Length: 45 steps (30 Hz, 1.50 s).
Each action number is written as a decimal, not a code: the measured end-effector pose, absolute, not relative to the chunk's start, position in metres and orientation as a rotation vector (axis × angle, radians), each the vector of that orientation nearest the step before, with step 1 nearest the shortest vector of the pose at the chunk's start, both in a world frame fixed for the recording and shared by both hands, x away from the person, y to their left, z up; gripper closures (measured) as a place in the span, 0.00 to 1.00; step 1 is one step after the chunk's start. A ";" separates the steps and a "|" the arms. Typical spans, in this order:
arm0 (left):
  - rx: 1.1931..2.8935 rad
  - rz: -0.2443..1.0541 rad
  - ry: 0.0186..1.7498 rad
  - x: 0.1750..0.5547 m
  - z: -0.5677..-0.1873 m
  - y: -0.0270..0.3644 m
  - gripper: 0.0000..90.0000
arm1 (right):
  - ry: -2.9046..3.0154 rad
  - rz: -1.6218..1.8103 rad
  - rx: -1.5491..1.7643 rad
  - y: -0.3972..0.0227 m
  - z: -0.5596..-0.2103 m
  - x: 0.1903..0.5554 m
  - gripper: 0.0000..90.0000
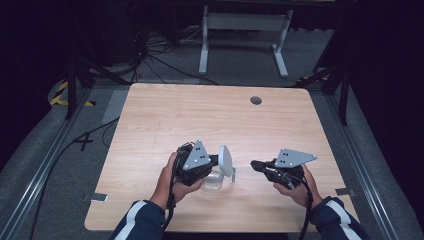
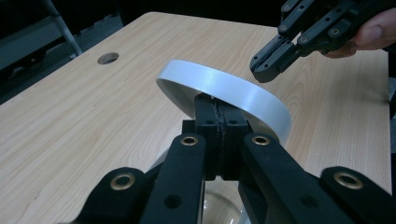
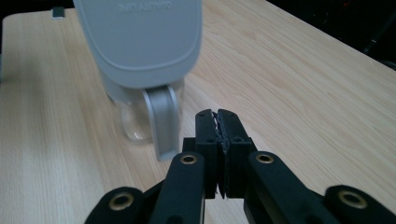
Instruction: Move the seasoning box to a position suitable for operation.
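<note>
Lid [image 2: 224, 91] clamped in left gripper [image 2: 218, 122], raised off clear container [image 3: 133, 119] on bench [image 1: 165, 120]; right gripper [image 3: 217, 122] closed, empty, nearby. Removal apparently done; setting-down left.

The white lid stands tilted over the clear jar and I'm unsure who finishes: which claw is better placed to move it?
Left. The left claw grips the white lid above the clear jar; the right claw is shut, apart.
</note>
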<state>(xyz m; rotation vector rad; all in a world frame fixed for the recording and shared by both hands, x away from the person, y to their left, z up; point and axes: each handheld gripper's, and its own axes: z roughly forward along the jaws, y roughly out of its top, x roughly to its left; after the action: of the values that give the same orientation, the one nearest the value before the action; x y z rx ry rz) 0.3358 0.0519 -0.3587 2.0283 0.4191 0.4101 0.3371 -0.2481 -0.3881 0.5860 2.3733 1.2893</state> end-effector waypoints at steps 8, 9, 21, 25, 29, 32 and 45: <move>2.056 0.395 0.386 0.338 -0.357 0.041 0.98 | 2.335 1.268 0.679 -0.280 -0.391 0.331 0.97; 2.060 0.401 0.380 0.338 -0.357 0.040 0.98 | 2.334 1.261 0.692 -0.284 -0.392 0.330 0.97; 2.065 0.408 0.387 0.339 -0.355 0.050 0.96 | 2.310 1.241 0.757 -0.304 -0.395 0.323 0.96; 2.064 0.438 0.401 0.336 -0.355 0.064 0.94 | 2.303 1.250 0.757 -0.307 -0.394 0.319 0.95; 2.055 0.458 0.446 0.333 -0.358 0.084 0.91 | 2.297 1.247 0.764 -0.312 -0.394 0.316 0.93; 2.056 0.481 0.471 0.331 -0.361 0.096 0.89 | 2.301 1.236 0.762 -0.316 -0.394 0.314 0.91; 2.190 0.578 0.568 0.327 -0.388 0.143 0.73 | 2.290 1.170 0.760 -0.336 -0.396 0.304 0.74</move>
<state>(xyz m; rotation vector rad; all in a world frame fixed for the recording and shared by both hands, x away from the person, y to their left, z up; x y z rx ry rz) 0.3266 0.1432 -0.3883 2.1897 0.5676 0.5777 0.3045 -0.3363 -0.3961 0.7598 2.2897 1.1696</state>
